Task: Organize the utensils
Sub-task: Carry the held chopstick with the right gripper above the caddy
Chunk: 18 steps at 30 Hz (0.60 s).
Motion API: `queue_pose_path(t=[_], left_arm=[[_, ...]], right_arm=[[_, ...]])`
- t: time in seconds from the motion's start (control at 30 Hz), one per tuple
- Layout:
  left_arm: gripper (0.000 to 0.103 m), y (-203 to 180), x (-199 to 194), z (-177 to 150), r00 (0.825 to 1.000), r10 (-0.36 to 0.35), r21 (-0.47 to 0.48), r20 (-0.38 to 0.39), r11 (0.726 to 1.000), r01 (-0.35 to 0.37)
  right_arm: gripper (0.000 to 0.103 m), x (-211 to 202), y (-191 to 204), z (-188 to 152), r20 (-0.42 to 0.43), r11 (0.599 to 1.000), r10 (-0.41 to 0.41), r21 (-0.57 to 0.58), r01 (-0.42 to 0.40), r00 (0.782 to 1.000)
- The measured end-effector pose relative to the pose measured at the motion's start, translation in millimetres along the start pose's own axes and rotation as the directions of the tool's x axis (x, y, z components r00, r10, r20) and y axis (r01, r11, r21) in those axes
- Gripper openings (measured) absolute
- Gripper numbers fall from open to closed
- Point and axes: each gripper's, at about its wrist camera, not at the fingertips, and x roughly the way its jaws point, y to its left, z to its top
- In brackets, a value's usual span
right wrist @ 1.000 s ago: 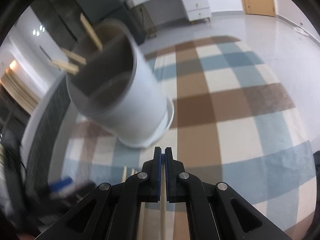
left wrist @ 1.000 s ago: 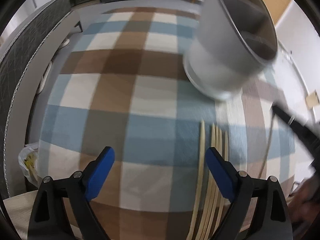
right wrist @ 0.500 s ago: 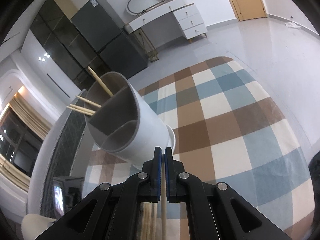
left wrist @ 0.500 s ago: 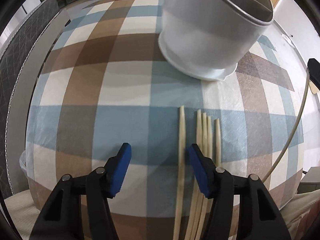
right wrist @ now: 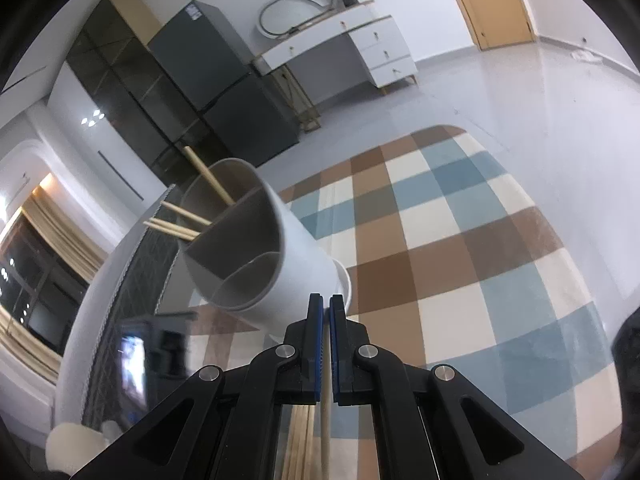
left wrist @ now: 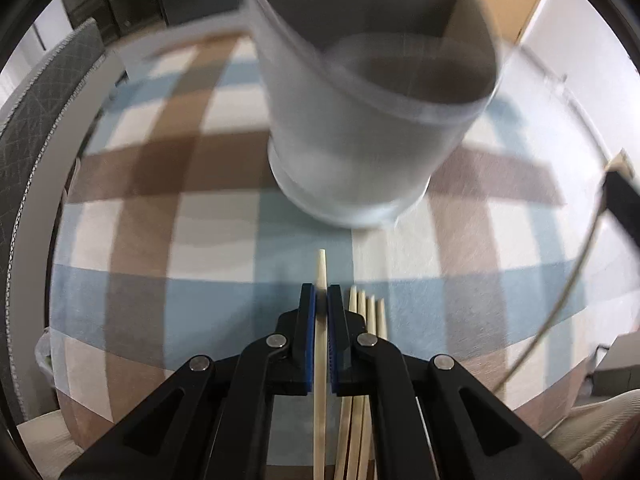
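Observation:
My left gripper (left wrist: 321, 292) is shut on a pale wooden chopstick (left wrist: 321, 272) whose tip pokes out past the blue pads. Several more chopsticks (left wrist: 366, 312) lie side by side on the checked cloth just right of it. A white divided utensil holder (left wrist: 368, 120) stands just ahead, blurred. My right gripper (right wrist: 325, 304) is shut on another chopstick (right wrist: 326, 408), held above the table. The holder (right wrist: 256, 256) shows in the right wrist view just ahead and left, with several chopsticks (right wrist: 188, 222) standing in its far compartment. The chopstick held by the right gripper arcs along the right edge of the left wrist view (left wrist: 572, 284).
A blue, brown and cream checked tablecloth (left wrist: 180, 240) covers the round table. A grey chair back (left wrist: 36, 120) stands at the table's left. Beyond the table are a dark fridge (right wrist: 224, 92), a white dresser (right wrist: 360, 48) and a wooden door (right wrist: 496, 0).
My left gripper has moved forward over the leftmost chopstick and shut on it. My right gripper has risen and tilted up with its chopstick; the holder looks farther from it.

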Motion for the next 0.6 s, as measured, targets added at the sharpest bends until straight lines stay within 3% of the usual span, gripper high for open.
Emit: queue_pose_path(t=[0.1,0.23,0.47,0.6], left_arm=[[0.001,12,-38,-2,0.992,-0.031,-0.033,0.119,0.999,0.035],[0.001,15,-78,-16,0.968,-0.054,-0.044,0.244,0.997,0.067],[0.001,22,-114,-36,0.951,-0.098,-0.048,0.294,0.992,0.117],[0.001,22,-114,-40,0.941,-0.108,-0.026,0.322,0.992,0.122]], right_arm=[[0.002,-11,8,-3,0.024,1.0,0.007,-0.029,-0.007,1.0],[0.002,-29,27,-11,0.065,0.995,0.011,-0.099,-0.004,0.998],[0.002,-58,53,-27,0.127,0.982,-0.003,-0.186,0.027,0.992],[0.002,-75,58,-29,0.174,0.977,-0.013,-0.206,0.049,0.985]])
